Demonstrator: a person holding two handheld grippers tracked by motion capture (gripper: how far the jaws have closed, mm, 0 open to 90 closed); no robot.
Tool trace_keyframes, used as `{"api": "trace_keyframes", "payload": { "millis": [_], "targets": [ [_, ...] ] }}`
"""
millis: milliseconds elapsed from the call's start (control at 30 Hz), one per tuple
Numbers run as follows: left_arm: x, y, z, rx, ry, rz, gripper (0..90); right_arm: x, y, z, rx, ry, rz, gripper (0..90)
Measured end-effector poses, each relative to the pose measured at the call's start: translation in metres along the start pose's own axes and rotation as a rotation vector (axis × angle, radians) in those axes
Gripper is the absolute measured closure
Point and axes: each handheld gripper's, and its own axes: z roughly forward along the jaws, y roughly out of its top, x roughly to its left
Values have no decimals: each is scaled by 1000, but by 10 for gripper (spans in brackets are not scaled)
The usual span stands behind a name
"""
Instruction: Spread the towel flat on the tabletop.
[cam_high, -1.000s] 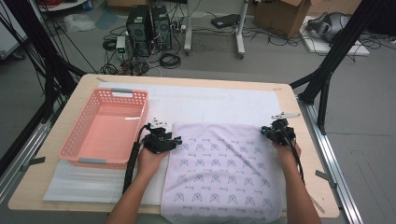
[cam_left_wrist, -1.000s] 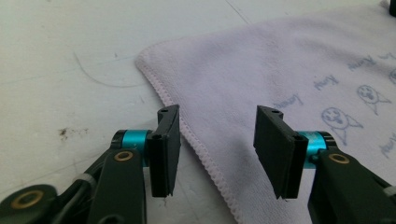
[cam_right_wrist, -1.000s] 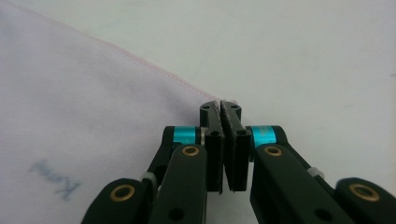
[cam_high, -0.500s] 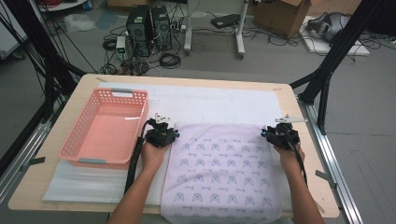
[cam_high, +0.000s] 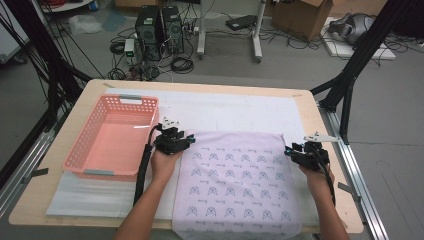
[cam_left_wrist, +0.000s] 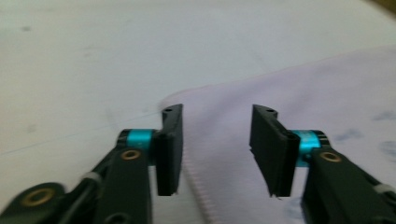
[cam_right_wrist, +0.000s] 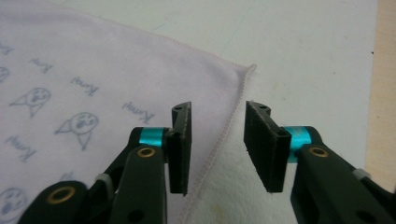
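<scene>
Even, bright overhead lighting; shadows faint. High view slightly soft. Left gripper view blurred throughout; right gripper view sharper, soft toward 12 o'clock.

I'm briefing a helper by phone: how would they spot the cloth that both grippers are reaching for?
On the wooden table lies a white mat; the cloth is spread flat on its near half, right of the pink basket. It is pale lilac with rows of small printed cat faces, unlike the plain mat.

Both the left gripper (cam_high: 189, 140) and right gripper (cam_high: 289, 150) are drawing slightly back along the lilac towel (cam_high: 235, 180), jaws seemingly staying parted.
</scene>
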Motion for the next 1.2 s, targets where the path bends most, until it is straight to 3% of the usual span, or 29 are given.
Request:
{"api": "trace_keyframes", "payload": {
  "millis": [100,200,300,367,533,667,733,833,933,1067,1200],
  "targets": [
    [-8,1,-9,-35,-83,34,421,0,-5,-10,-22,30,13,538],
    [-13,-2,-19,-73,-136,52,350,2,-11,-20,-35,85,8,487],
    [-16,-6,-29,-73,-178,59,267,6,-18,-30,-42,128,-6,415],
    [-18,-10,-38,-115,-195,64,201,10,-21,-35,-50,123,-22,352],
    [-23,-22,-56,-156,-267,78,223,21,-31,-47,-53,123,-54,254],
    [-26,-33,-67,-181,-266,70,233,26,-38,-54,-77,124,-55,202],
    [-27,-36,-70,-178,-255,81,233,28,-41,-56,-96,123,-55,200],
    [-26,-39,-75,-169,-274,101,240,30,-43,-57,-107,125,-59,200],
    [-25,-42,-77,-190,-273,140,228,31,-47,-57,-127,126,-53,199],
    [-22,-48,-76,-156,-253,167,216,32,-49,-59,-139,123,-48,197],
    [-22,-51,-76,-131,-237,153,233,33,-50,-63,-144,122,-50,196]
  ]
}}
